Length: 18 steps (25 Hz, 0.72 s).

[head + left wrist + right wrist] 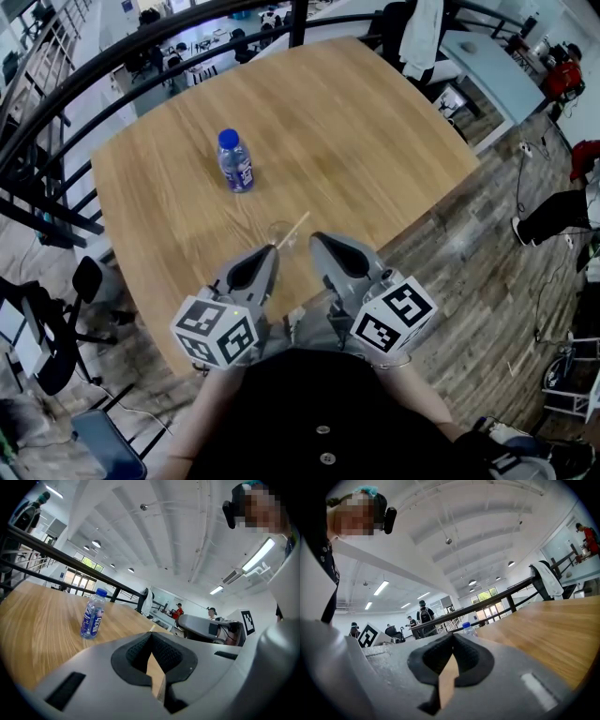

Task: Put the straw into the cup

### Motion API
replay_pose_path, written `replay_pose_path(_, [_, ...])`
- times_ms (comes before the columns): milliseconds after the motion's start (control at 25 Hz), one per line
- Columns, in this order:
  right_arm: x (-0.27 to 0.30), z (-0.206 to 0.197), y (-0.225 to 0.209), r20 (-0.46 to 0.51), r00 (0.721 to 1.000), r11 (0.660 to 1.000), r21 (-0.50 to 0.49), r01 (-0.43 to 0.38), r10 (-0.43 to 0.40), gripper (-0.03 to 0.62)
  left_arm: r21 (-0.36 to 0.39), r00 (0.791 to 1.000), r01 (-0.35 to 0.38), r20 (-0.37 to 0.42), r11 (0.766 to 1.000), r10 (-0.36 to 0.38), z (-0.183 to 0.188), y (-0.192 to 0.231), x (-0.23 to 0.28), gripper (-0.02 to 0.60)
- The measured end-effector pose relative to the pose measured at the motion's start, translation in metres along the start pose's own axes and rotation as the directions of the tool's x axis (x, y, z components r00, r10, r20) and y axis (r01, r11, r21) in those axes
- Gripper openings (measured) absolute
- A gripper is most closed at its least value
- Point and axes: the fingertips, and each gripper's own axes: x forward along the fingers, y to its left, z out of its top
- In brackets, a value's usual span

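A small clear cup (279, 233) stands on the wooden table (375, 141) near its front edge. A pale straw (297, 226) leans out of the cup toward the upper right. Just beyond the left jaw tips in the left gripper view, only the end of the straw (152, 628) shows. My left gripper (272, 249) (151, 633) sits right behind the cup, its jaws shut with nothing between them. Just right of the cup, my right gripper (316, 238) (452, 635) is also shut and empty. The two grippers point toward the cup from either side.
A water bottle (234, 161) (92, 613) with a blue cap stands upright farther back on the table, left of centre. A dark railing (112, 56) runs behind the table. Chairs and cables lie on the floor around it.
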Motion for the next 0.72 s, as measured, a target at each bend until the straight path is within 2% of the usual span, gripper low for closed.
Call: replay_pose_path(720, [0.0012, -0.0039, -0.0004, -0.008, 1.0, 1.0, 0.005, -0.002, 0.002, -0.002, 0.006, 1.0, 0.007, -0.005, 1.0, -0.007, -0.0014, -0.0003, 0.0005, 0.017])
